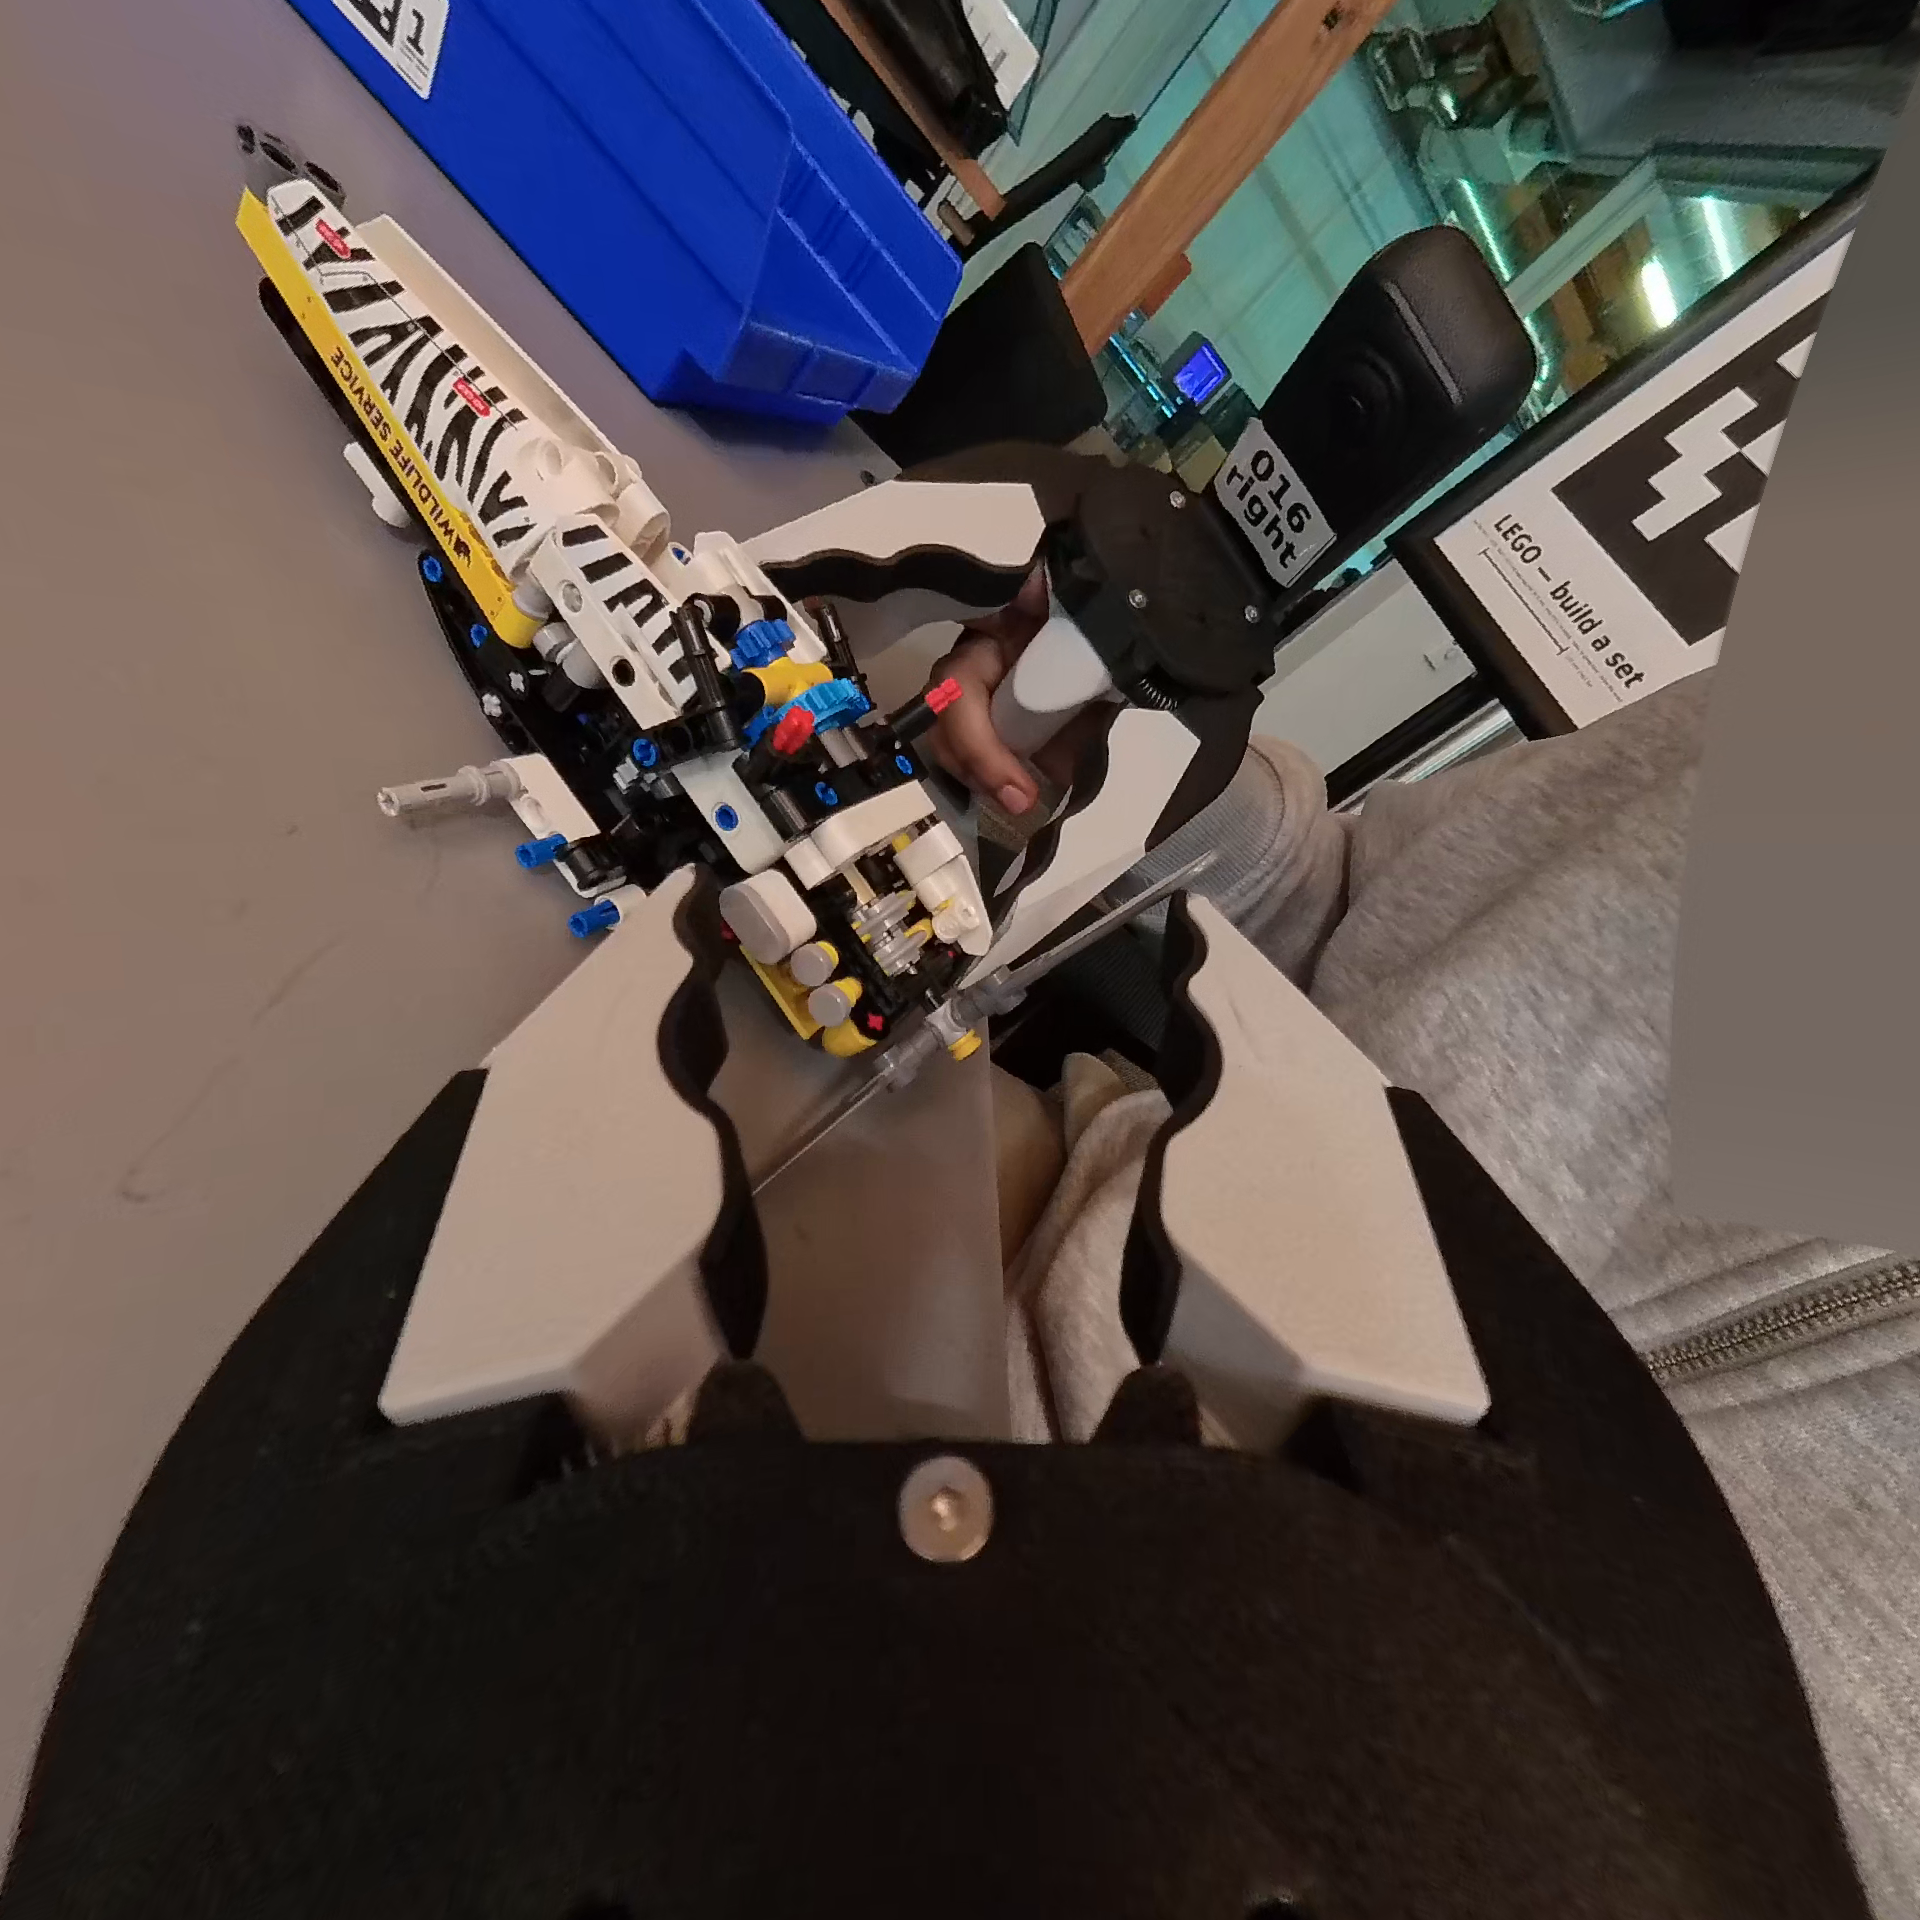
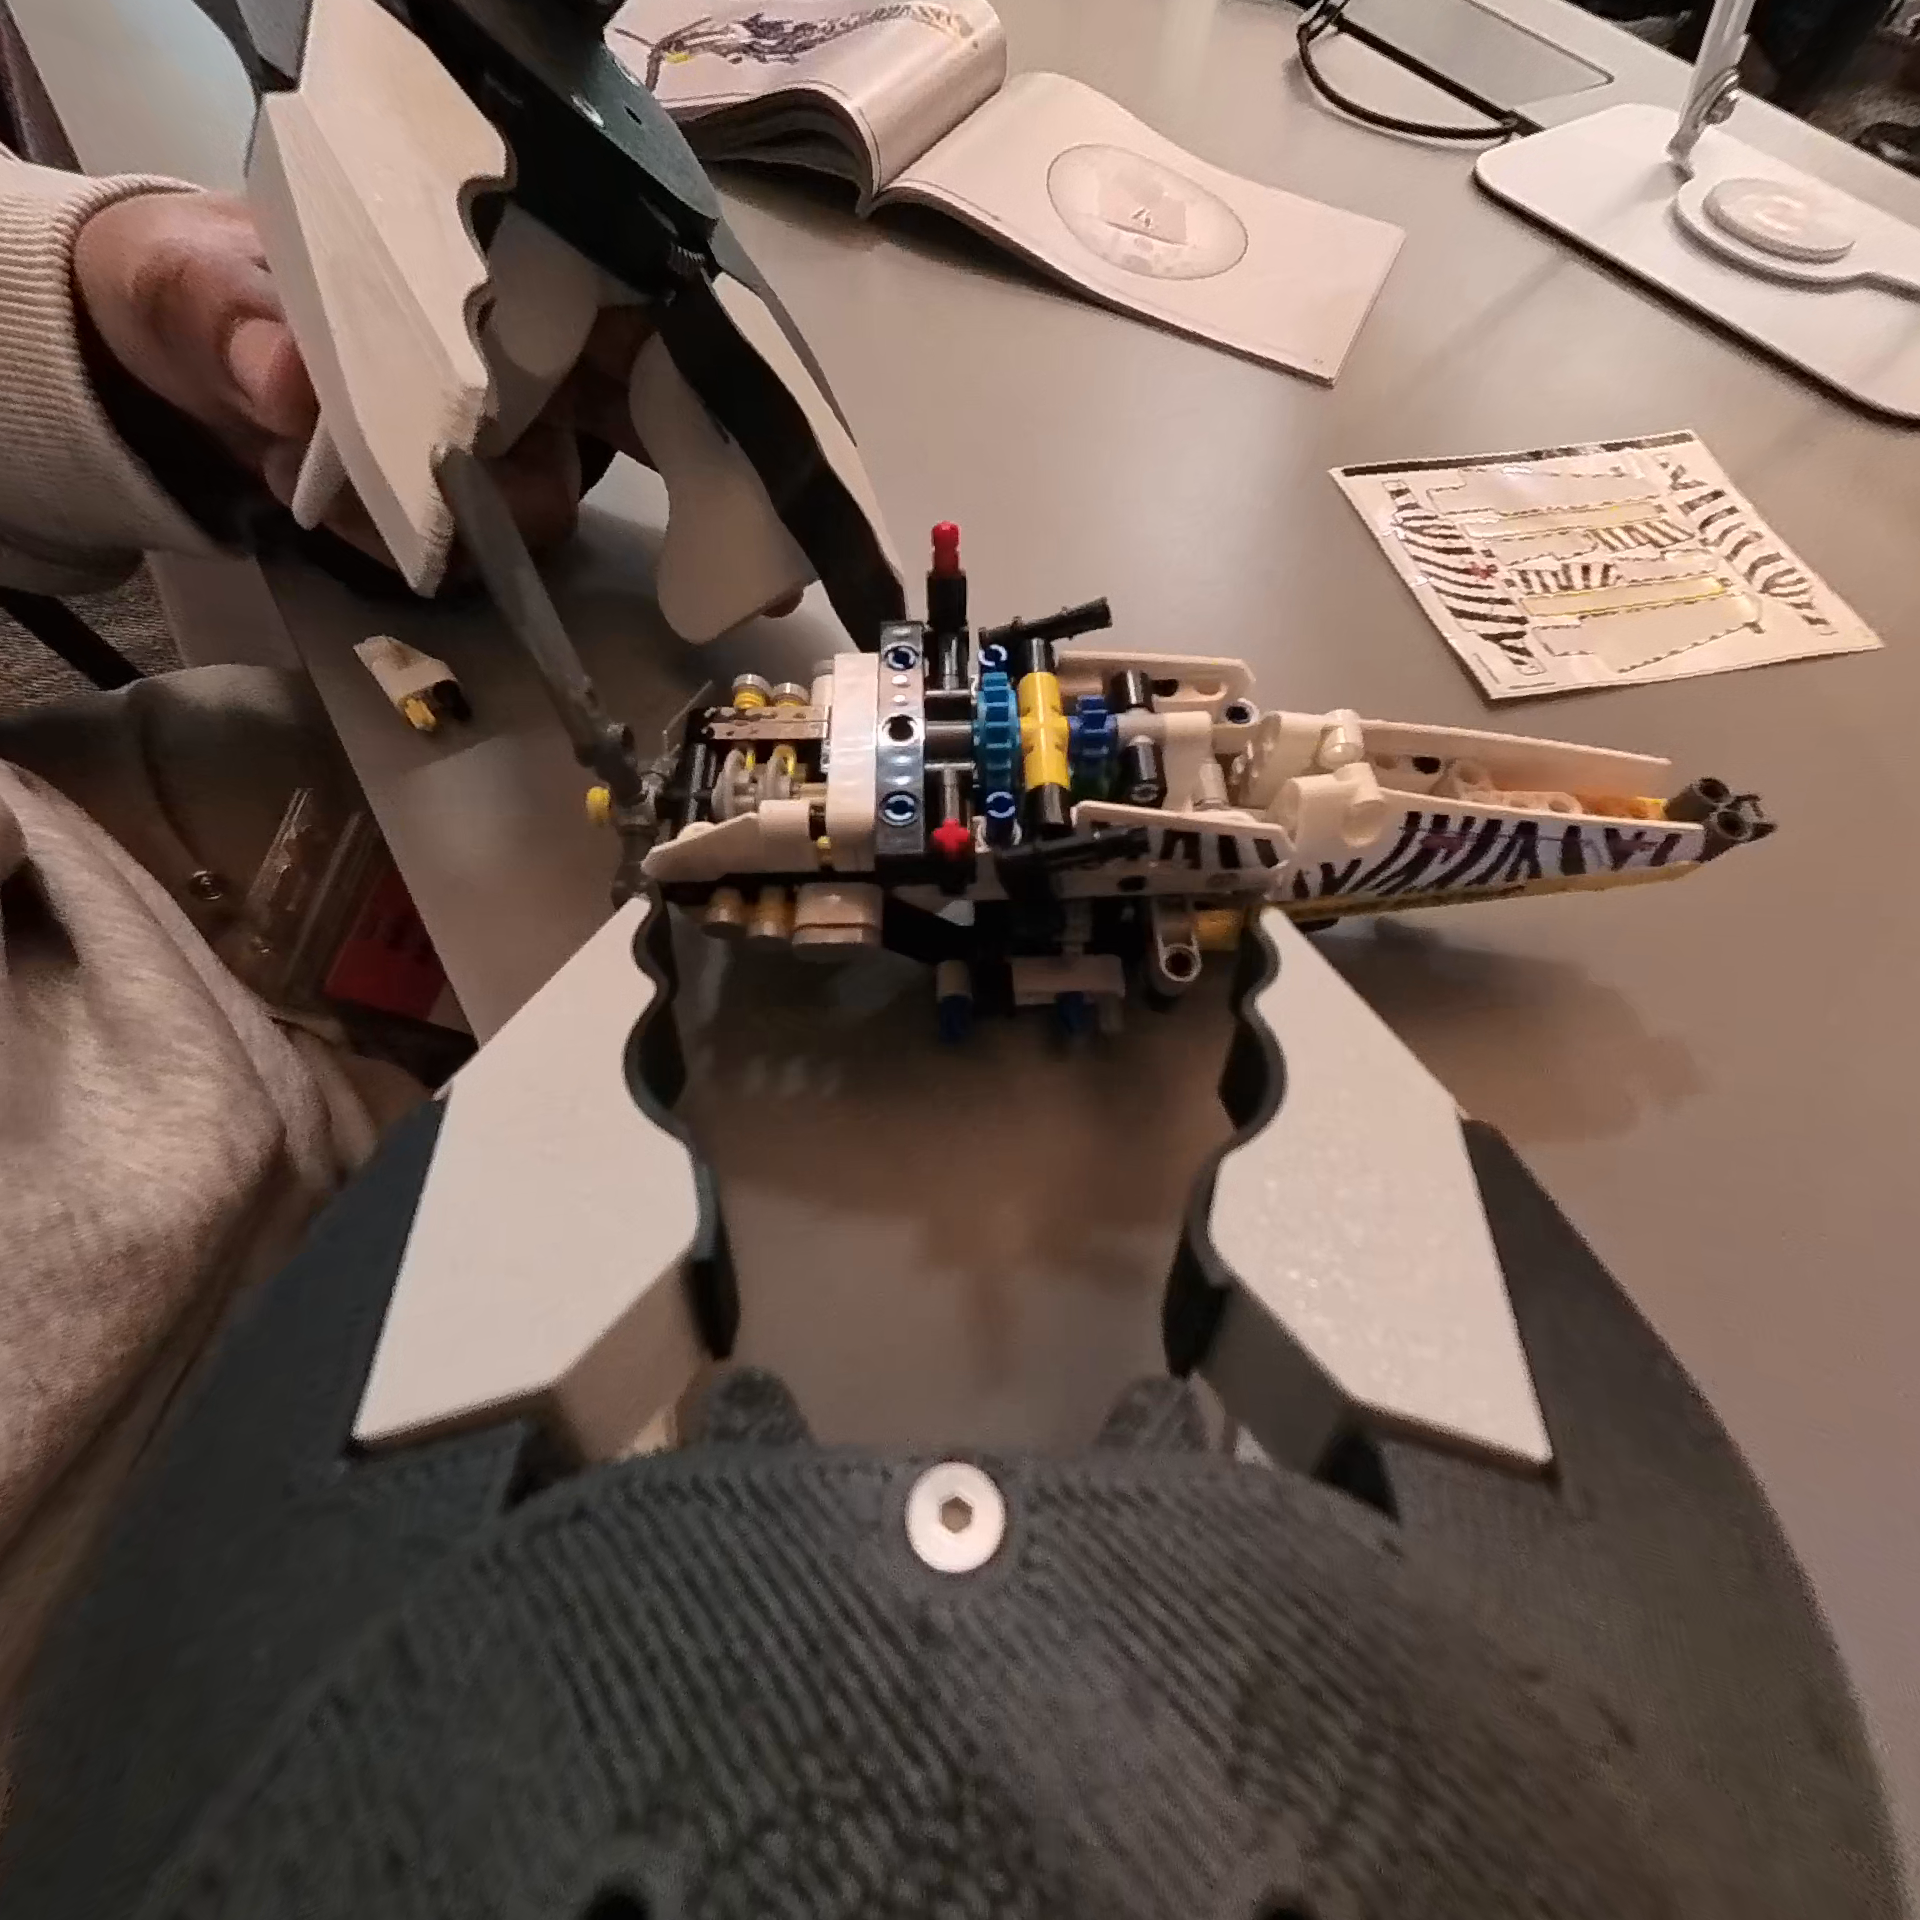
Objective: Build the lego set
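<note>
Left claw [image 1: 940,935] spread, seemingly touching helicopter [image 1: 665,665]

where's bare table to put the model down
Bare table lies right of the lego model, below the sticker sheet. Crowded: the booklet beyond, and the left claw at the model's tail.

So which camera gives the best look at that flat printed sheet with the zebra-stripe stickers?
The right wrist view: the zebra-stripe sticker sheet lies whole and unobstructed on the grey table, right of the model. The left wrist view does not show it at all.

Grey table [image 2: 1039,468]: booklet [image 2: 1143,229], sticker sheet [image 2: 1600,561], model [image 2: 1039,790]
</note>
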A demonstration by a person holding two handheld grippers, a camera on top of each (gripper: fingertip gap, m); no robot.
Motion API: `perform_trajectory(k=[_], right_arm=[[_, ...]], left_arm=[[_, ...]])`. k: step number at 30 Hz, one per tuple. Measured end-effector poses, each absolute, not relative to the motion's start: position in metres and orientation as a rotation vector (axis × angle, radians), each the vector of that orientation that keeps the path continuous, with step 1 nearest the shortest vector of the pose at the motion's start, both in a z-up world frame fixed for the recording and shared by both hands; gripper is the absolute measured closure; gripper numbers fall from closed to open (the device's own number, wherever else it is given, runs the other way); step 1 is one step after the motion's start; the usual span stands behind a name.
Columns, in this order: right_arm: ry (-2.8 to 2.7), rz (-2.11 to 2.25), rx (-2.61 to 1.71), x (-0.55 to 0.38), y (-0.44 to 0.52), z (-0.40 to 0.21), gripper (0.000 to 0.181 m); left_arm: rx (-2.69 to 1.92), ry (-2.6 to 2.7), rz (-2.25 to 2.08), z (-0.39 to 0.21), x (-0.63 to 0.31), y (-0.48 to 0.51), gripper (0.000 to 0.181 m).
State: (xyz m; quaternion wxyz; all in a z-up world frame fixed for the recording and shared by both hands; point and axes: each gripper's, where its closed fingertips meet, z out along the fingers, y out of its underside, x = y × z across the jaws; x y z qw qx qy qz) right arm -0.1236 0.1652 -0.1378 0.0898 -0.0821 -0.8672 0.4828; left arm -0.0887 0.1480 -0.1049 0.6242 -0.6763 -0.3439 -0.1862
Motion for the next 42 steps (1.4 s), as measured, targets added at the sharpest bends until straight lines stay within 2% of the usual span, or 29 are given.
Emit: perform_trajectory(k=[20, 23, 29, 42], right_arm=[[-2.557, 1.440, -0.297, -0.1222, 0.1673, -0.1360, 0.076], [-2.569, 1.483, -0.310, -0.1181, 0.1656, -0.1332, 0.068], [-2.558, 1.485, -0.330, -0.1218, 0.1659, -0.1326, 0.075], [-2.573, 1.486, -0.330, -0.1220, 0.1660, -0.1332, 0.075]], left_arm=[[-1.554, -0.796, -0.440, -0.1061, -0.0885, 0.1483, 0.098], [-1.554, -0.797, -0.438, -0.1060, -0.0886, 0.1482, 0.098], [-1.562, -0.793, -0.442, -0.1069, -0.0876, 0.1492, 0.099], [-1.589, -0.808, -0.425, -0.1106, -0.0867, 0.1510, 0.104]])
